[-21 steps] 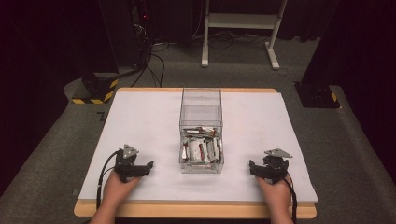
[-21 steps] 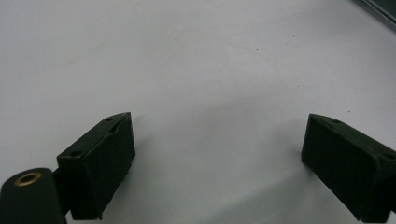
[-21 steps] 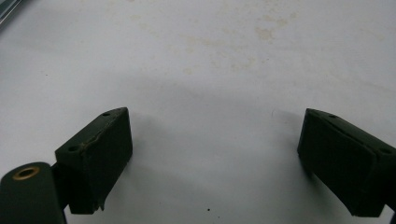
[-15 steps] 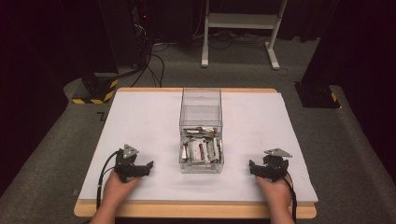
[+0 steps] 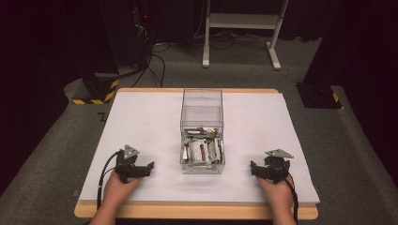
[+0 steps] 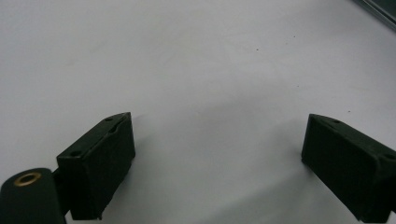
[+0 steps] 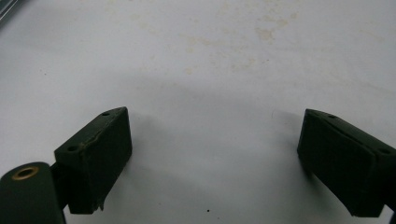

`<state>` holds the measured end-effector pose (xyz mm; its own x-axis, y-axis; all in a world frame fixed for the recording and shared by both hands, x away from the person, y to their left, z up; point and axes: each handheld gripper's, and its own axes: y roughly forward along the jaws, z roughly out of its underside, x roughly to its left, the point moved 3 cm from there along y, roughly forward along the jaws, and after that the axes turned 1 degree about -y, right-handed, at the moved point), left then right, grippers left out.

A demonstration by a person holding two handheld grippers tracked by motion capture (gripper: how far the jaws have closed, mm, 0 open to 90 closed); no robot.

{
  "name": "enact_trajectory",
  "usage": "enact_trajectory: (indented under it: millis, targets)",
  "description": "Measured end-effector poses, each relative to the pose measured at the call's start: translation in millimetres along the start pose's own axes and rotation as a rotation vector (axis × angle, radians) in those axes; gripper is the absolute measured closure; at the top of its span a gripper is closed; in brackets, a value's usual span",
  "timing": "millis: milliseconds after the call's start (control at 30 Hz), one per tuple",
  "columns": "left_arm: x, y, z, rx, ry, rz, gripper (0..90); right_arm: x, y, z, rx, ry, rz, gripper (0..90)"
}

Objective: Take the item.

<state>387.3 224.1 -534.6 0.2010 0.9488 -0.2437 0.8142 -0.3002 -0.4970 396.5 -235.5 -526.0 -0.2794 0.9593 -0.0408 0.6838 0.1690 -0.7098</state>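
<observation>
The clear box is what I take the work to centre on: a tall transparent bin with a heap of small silver-and-red packets in its lower, nearer part, standing on the white table between my two grippers and slightly ahead of both. It lies off to the right of my left gripper and off to the left of my right gripper, apart from each, with bare tabletop in between. Both grippers sit low at the table's near edge, jaws spread wide and holding nothing; in the left gripper view and the right gripper view I see just blank white surface between the black pads, faintly stained ahead of the right one. I judge this to be the starting stance, with no reach begun. The next move, as I read it, calls for swinging one gripper inward toward the box, rising over its rim, and descending on a packet, perhaps with the other steadying the wall.
</observation>
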Motion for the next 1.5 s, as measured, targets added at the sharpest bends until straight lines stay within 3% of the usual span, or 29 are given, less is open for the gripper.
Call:
enact_trajectory:
  millis: [467, 800, 1500]
  targets:
    - [0.0, 0.0, -0.1, 0.001, 0.001, 0.0, 9.6, 0.0, -2.8, -1.0, -0.005, -0.008, 0.011, 12.8]
    - [-0.1, 0.0, 0.0, -0.001, 0.001, 0.0, 9.7, 1.0, -8.2, -4.8, -0.037, -0.001, -0.042, 14.9]
    - [-0.1, 0.1, 0.0, -0.001, 0.0, 0.0, 9.7, 18.9, -21.3, -13.3, -0.127, -0.059, -0.1, 22.8]
